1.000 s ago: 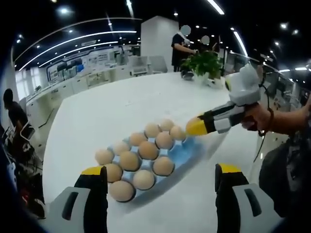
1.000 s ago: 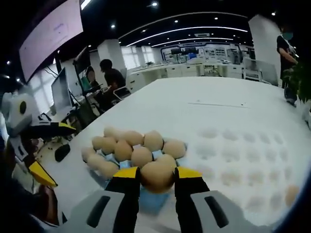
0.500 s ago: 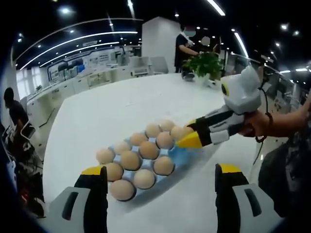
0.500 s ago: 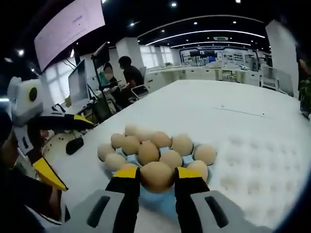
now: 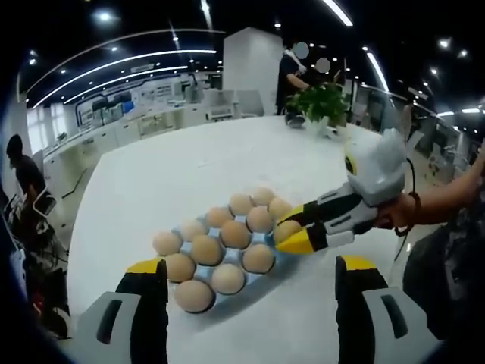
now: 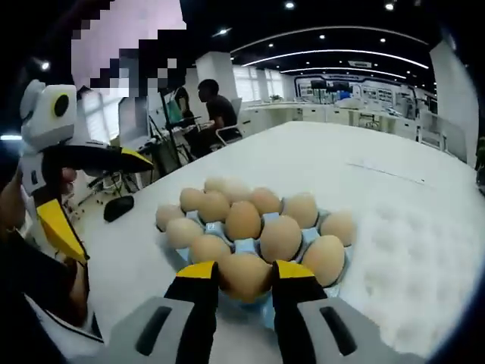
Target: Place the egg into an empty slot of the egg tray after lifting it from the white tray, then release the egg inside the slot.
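Right gripper view: right tongs [image 6: 245,277] closed on egg [image 6: 245,274], long axis across jaws, at near edge of blue egg tray [image 6: 239,246] on tabletop [image 6: 364,182]. Left tongs [image 5: 250,282] wide open, holding nothing.

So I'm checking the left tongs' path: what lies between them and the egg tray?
In the left gripper view, bare white table lies between the open left tongs and the egg tray.
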A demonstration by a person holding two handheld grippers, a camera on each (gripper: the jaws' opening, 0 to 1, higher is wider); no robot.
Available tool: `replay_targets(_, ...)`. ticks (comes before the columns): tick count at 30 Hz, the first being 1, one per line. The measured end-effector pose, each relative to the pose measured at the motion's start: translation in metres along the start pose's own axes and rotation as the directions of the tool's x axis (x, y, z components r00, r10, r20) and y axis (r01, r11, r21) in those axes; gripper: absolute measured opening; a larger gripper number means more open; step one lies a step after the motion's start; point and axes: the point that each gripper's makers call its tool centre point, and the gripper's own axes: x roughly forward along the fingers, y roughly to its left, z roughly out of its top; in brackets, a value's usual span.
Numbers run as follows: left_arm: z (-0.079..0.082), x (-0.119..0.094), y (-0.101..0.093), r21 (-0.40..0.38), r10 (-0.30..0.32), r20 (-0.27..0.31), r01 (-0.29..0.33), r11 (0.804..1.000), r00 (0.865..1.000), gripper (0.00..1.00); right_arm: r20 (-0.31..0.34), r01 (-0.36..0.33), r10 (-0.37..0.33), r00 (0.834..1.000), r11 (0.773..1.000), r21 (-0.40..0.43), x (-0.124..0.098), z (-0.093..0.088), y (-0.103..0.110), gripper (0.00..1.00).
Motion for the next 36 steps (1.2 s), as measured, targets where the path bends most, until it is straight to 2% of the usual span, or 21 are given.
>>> replay_targets(9, 0.001, 0.000, 0.001, 0.000, 0.003, 0.003, -0.003, 1.000, 1.000, 0.93, 0.021, -0.012, 0.014, 1.000, 0.997, -0.079, 0.005, 0.002, 0.000, 0.29)
replay_targets(15, 0.001, -0.001, 0.002, 0.001, 0.006, 0.005, -0.006, 1.000, 1.000, 0.93, 0.016, -0.020, 0.022, 1.000, 0.995, -0.096, 0.009, 0.003, -0.001, 0.28)
replay_targets(21, 0.001, -0.003, 0.003, -0.002, 0.012, 0.007, -0.012, 1.000, 1.000, 0.93, 0.014, -0.019, 0.021, 1.000, 0.994, -0.112, 0.010, 0.003, -0.001, 0.25)
replay_targets(36, 0.001, -0.004, 0.003, 0.006, 0.014, 0.005, -0.014, 1.000, 1.000, 0.93, 0.009, -0.010, 0.011, 1.000, 0.995, -0.098, 0.011, 0.003, -0.002, 0.26)
